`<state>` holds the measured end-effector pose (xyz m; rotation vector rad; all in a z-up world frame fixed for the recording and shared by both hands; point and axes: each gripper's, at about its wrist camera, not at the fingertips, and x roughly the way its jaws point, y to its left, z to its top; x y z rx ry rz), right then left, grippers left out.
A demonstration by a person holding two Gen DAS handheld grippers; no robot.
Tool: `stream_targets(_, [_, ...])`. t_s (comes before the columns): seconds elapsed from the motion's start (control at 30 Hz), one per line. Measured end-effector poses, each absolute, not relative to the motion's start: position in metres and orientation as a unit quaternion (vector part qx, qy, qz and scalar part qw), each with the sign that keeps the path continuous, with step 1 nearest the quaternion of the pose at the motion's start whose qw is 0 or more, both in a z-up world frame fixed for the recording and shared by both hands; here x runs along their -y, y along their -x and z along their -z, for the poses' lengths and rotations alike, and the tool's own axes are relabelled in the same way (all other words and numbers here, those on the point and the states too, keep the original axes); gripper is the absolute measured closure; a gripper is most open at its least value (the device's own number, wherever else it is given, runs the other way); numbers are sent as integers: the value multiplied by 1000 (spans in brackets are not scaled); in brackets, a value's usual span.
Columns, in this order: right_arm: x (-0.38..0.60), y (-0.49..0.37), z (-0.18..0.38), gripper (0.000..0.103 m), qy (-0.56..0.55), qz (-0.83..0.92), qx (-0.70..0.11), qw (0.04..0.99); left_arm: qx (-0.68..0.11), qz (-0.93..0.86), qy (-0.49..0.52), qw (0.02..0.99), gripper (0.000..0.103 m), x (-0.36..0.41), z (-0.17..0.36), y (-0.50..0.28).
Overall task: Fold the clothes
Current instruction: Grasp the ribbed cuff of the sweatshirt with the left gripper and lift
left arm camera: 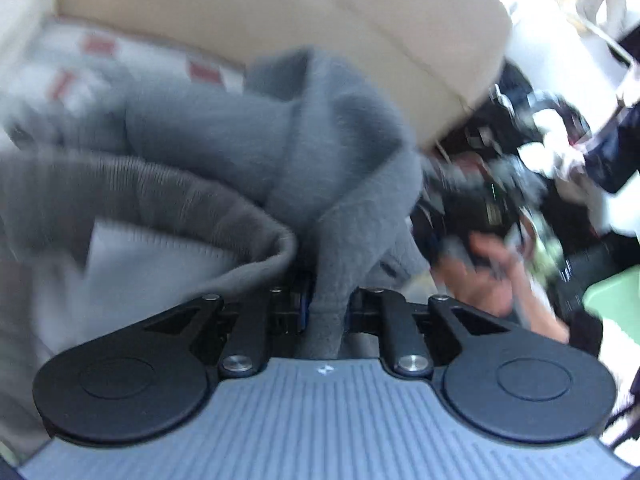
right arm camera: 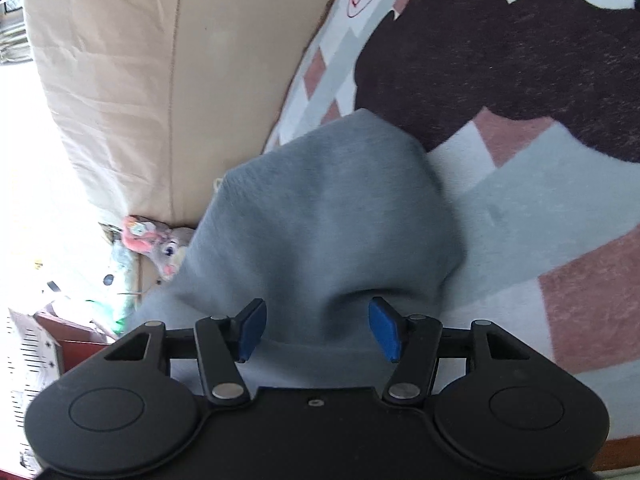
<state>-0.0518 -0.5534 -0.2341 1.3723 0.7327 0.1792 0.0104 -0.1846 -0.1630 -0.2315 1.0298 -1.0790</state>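
Sweatshirt (left arm camera: 224, 148), grey, lay bunched on the patterned blanket (right arm camera: 540, 208) ahead of both claws, one fold pinched in the left gripper (left arm camera: 324, 312) while the right gripper (right arm camera: 316, 328) hovered wide over it; the thick ribbed hem (left arm camera: 180, 196) could slip out mid-lift.

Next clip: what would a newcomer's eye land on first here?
The grey sweatshirt fills both views, a fold of it pinched in the closed left tongs. The right tongs stand open over the cloth, blue pads apart. Beneath lies a patterned blanket, against a beige cushion.
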Motion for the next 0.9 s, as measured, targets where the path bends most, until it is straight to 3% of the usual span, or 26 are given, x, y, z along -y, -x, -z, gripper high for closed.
stream_targets(0.13, [554,54,234,39,-618,-79,-330,709,-508,492,64,704,88,203,192,11])
stream_targets(0.27, [556,55,235,39,-618,-69,-331,709,-510,484,57,709,87,190,181,7])
stream_targets(0.33, [557,56,236,39,-618,-64,-332,710,-508,483,56,711,69,179,171,4])
stream_targets(0.43, [558,59,236,39,-620,-52,-333,709,-483,468,59,737,53,149,149,0])
stream_targets(0.67, [559,61,231,39,-609,-44,-331,719,-440,390,177,789,42,84,126,-28])
stream_targets(0.77, [560,60,231,39,-606,-44,-333,721,-469,387,217,763,42,91,144,-42])
stream_targets(0.9, [559,60,227,39,-592,-45,-334,732,-528,365,278,715,29,118,182,-55])
